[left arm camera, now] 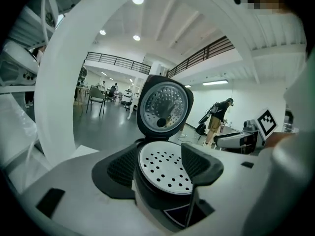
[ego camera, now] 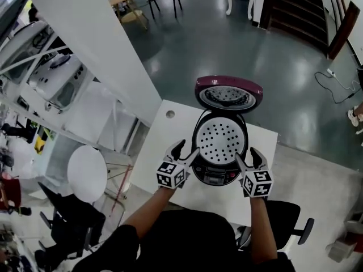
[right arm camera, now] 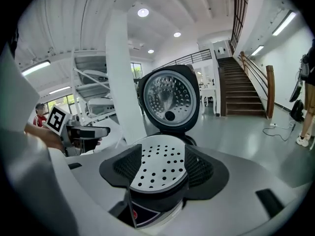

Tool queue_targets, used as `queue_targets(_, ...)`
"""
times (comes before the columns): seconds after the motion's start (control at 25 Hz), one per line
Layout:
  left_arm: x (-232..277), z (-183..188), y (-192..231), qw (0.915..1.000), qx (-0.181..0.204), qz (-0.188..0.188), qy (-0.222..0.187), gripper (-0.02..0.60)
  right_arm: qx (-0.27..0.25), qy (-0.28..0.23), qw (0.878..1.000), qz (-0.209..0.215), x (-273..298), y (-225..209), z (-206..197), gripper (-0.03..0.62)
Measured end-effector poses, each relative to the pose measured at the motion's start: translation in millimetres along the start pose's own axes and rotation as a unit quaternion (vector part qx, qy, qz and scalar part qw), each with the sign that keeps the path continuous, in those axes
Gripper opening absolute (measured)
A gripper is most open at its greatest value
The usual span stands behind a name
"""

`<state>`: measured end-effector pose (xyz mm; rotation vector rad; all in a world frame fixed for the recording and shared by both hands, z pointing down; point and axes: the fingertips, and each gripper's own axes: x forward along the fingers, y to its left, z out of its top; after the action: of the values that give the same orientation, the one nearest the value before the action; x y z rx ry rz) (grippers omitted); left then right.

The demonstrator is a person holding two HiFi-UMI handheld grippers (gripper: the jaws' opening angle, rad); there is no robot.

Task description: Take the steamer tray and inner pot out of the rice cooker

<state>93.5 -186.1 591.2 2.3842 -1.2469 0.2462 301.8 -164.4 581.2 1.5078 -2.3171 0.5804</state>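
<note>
The rice cooker (ego camera: 218, 173) stands on a white table (ego camera: 164, 146) with its maroon lid (ego camera: 229, 93) swung up at the far side. The white perforated steamer tray (ego camera: 220, 140) lies in its mouth and hides the inner pot. My left gripper (ego camera: 189, 147) is open at the cooker's left rim, and my right gripper (ego camera: 246, 153) is open at its right rim. In the left gripper view the tray (left arm camera: 162, 167) shows between the spread jaws, below the lid (left arm camera: 165, 107). The right gripper view likewise shows the tray (right arm camera: 158, 168) between wide jaws, under the lid (right arm camera: 170, 101).
The table has a small round hole (ego camera: 170, 114) near its far left corner. A black office chair (ego camera: 290, 220) stands at the near right, a white round stool (ego camera: 87, 172) at the left. A cable (ego camera: 334, 85) lies on the floor. A person (left arm camera: 218, 116) stands far off.
</note>
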Motion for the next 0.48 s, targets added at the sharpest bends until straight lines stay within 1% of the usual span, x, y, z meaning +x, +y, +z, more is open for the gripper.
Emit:
queue_targets(0.16,29,-13,8,0.9996,-0.011,0.0,0.027,0.262,-0.004,0.029,1.0,0.0,27,-16,-9,0.241)
queue_targets(0.32,52,-23,15,0.9982,0.002,-0.011,0.058,0.265,-0.012,0.062,0.998,-0.012,52,-28,-24,0.241)
queue_targets(0.48,71,-30,21,0.9963,0.023,-0.017,0.081,0.266,-0.066,0.095,0.993,-0.025,73,-28,-36,0.241)
